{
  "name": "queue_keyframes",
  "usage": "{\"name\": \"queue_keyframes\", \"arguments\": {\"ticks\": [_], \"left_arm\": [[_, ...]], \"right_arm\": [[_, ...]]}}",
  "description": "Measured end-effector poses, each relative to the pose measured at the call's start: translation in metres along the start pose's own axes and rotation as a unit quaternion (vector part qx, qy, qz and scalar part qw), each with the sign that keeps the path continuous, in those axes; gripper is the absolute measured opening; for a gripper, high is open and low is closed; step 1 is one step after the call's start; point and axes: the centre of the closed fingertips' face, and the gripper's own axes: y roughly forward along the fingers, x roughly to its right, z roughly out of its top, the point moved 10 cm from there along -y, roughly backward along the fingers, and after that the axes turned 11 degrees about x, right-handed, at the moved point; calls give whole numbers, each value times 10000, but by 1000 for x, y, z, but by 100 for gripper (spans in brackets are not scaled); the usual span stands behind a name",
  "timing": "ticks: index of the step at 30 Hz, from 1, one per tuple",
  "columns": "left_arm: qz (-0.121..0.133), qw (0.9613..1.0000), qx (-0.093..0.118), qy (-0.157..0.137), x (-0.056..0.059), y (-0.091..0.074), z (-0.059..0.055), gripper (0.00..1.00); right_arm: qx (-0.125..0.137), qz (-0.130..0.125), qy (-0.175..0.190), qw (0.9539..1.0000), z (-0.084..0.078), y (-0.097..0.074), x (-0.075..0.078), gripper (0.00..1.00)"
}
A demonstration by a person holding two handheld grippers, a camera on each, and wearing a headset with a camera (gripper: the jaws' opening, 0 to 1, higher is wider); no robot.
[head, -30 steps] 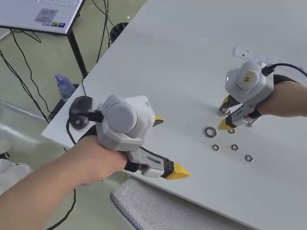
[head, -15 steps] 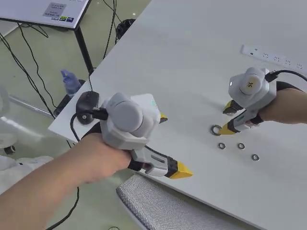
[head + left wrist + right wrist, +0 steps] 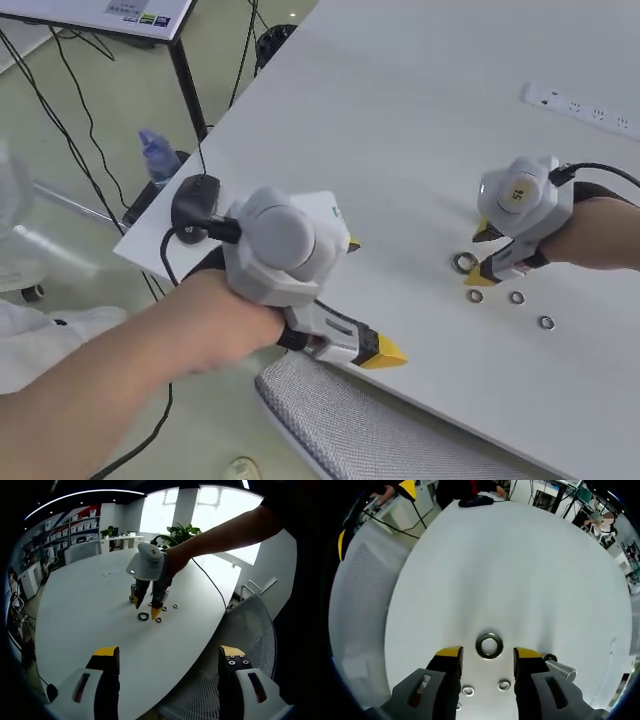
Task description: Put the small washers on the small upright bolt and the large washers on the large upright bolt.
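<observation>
Bright daylight from windows point(image 3: 172, 510); soft shadows; fisheye edges warped.

White worktable point(image 3: 400, 120), power strip point(image 3: 585, 112) on its far side; grey mesh chair point(image 3: 340, 420) at near edge; pale green floor point(image 3: 110, 140); bright windows point(image 3: 167, 510); potted plant point(image 3: 186, 531).

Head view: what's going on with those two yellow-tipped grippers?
A person holds a gripper in each hand at a white table. The right gripper is open and low over the table, its jaws on either side of a large washer lying flat. Nothing is picked up yet. Three small washers lie beside it. The left gripper, open and holding nothing, hovers near the table's edge.
</observation>
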Motion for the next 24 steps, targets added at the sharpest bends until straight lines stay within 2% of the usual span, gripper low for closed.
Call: {"name": "queue_keyframes", "arguments": {"ticks": [3,8,14,19,24], "left_arm": [[-11,10000,-11,30,0,1,0,80],[-10,10000,-13,15,0,0,-1,80],[3,10000,-25,-23,-1,0,-3,79],[-23,10000,-43,-20,-1,0,-4,78],[-5,10000,-3,-51,-1,-1,-4,78]], "right_arm": [[-73,-21,14,10000,-2,3,0,42],[-21,-95,45,9999,0,4,3,41],[-76,0,112,9999,0,4,4,39],[-110,17,28,9999,0,4,4,38],[-168,60,-42,9998,1,4,2,33]]}}
